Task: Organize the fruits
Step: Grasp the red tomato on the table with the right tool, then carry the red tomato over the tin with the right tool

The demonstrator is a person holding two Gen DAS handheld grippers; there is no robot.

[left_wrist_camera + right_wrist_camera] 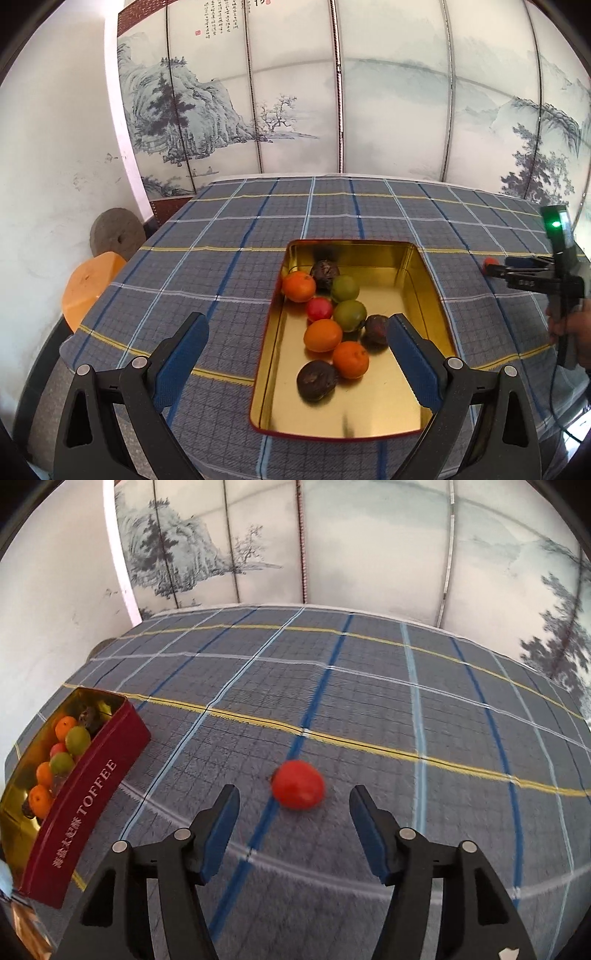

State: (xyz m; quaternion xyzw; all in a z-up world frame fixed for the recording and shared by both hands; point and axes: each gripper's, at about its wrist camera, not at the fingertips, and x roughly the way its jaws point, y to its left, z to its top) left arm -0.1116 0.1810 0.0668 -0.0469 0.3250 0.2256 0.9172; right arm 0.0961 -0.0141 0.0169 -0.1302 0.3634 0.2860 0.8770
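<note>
A gold-lined red toffee tin [428, 284] lies on the plaid tablecloth and holds several fruits: oranges [299, 286], green ones [349, 314], a red one [318, 309] and dark brown ones [317, 380]. My left gripper [297, 341] is open and empty, hovering above the tin's near half. A loose red fruit [298, 784] lies on the cloth to the right of the tin [85, 805]. My right gripper [294, 805] is open, its fingers on either side of and just short of that fruit. In the left wrist view the right gripper [495, 267] shows beside the red fruit [490, 262].
The table is covered with a blue-grey plaid cloth [369, 686]. A painted folding screen [332, 92] stands behind it. An orange stool [86, 286] and a grey stone disc [116, 232] stand by the wall at the table's left.
</note>
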